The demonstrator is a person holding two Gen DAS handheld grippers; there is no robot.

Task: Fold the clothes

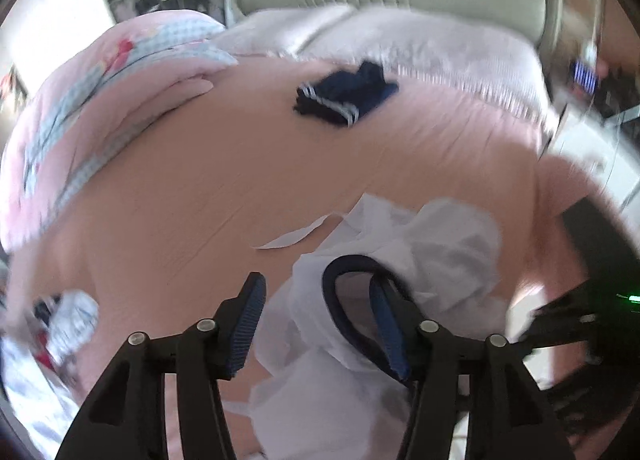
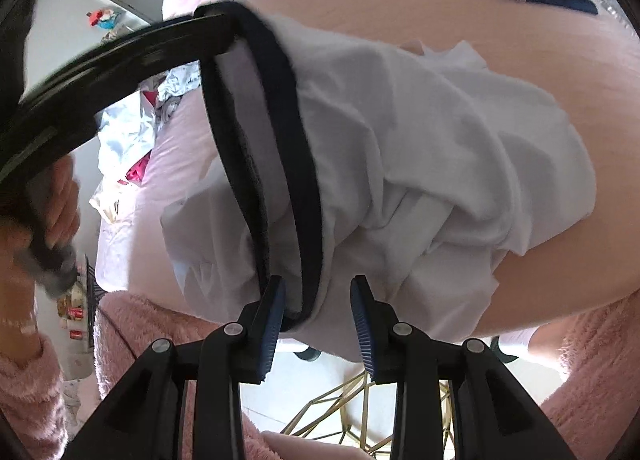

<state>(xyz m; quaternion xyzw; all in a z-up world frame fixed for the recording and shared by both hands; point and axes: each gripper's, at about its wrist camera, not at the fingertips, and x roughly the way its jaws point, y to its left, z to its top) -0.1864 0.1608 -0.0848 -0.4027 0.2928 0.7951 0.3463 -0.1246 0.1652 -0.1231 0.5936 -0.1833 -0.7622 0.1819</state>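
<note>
On the near part of the bed [image 1: 180, 188], covered by a pink sheet, a white shirt [image 1: 440, 244] with a dark navy collar [image 1: 348, 260] lies crumpled. The left claw [image 1: 316, 324] stands wide open above it: its right finger reaches into the loop of the collar, with the navy band curving around its pad, while its left finger hangs clear over the bare sheet, gripping nothing. In the right wrist view the right claw [image 2: 318, 324] is also parted, with the lower end of the collar [image 2: 280, 140] and the white cloth passing between its pads; the collar band touches the left pad, and the right pad stands off the cloth, so no pinch shows. The shirt [image 2: 440, 140] bunches away from that claw toward the far right. Farther up the bed lies a folded navy garment with white stripes [image 1: 344, 96], well apart from the shirt, and a pink patterned duvet [image 1: 92, 108] is heaped at the left.
</note>
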